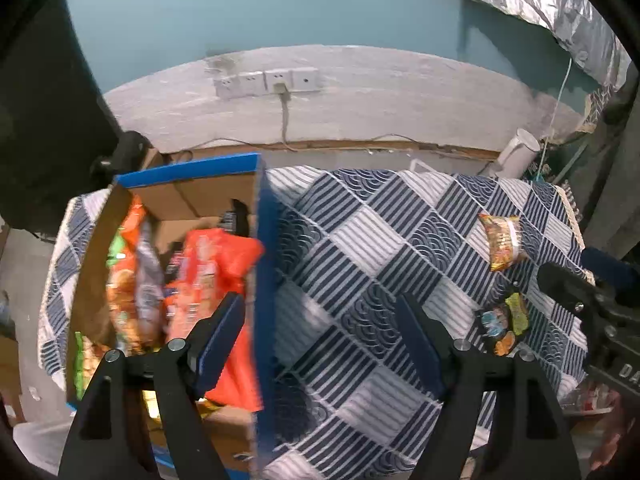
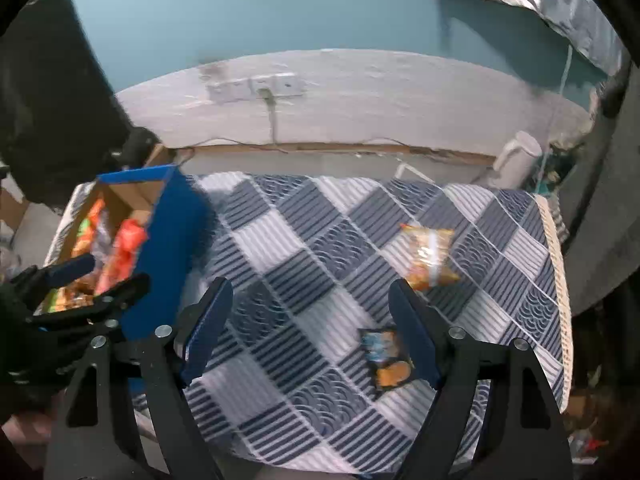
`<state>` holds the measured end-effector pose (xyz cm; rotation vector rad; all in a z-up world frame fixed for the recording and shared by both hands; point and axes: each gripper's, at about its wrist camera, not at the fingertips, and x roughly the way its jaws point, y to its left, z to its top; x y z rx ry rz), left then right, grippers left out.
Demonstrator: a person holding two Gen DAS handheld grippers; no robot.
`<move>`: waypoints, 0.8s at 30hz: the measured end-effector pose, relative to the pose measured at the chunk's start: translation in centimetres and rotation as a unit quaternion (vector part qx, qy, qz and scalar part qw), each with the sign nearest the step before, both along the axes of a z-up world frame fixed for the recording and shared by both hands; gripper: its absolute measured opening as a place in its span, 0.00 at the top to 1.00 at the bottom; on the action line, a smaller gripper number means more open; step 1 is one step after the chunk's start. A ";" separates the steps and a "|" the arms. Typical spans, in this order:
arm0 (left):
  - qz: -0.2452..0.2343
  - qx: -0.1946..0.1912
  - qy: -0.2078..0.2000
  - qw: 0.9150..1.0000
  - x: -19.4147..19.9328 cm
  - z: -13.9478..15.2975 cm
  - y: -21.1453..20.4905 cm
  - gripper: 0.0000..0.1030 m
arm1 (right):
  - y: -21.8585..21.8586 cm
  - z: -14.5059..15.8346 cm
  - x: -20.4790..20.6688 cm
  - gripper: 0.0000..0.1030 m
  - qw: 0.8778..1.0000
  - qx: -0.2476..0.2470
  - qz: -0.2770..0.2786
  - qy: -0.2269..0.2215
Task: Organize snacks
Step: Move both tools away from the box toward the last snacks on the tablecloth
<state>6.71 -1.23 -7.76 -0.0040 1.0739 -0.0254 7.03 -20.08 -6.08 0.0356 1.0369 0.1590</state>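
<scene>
A blue-and-white patterned cloth (image 2: 320, 280) covered the bench below a teal and grey wall (image 1: 360, 100) with sockets (image 1: 266, 82). The box (image 1: 264, 280) at its left end held snacks; two packets (image 2: 430, 256) (image 2: 386, 358) lay on the cloth. The left hand-held gripper (image 1: 320, 336) and right hand-held gripper (image 2: 310, 328) both gaped, empty.

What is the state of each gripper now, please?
Left gripper: open, holding nothing, over the edge of the blue box.
Right gripper: open, holding nothing, above the checked cloth.
</scene>
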 end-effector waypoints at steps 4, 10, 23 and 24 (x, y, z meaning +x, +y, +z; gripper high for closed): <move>0.001 0.005 0.010 1.000 1.8 -0.9 -1.9 0.24 | -2.6 -1.8 1.0 0.22 0.999 -0.012 -0.023 0.021; 0.008 0.009 0.025 1.000 4.2 -2.8 -4.1 0.24 | -5.8 -4.4 3.3 0.22 0.997 -0.035 -0.038 0.050; 0.009 0.022 0.089 0.996 8.4 -9.2 -8.0 0.23 | -9.9 -10.8 9.8 0.22 0.991 -0.020 -0.052 0.122; 0.011 0.024 0.091 0.996 8.7 -9.5 -8.0 0.23 | -10.1 -11.4 10.2 0.22 0.990 -0.019 -0.055 0.126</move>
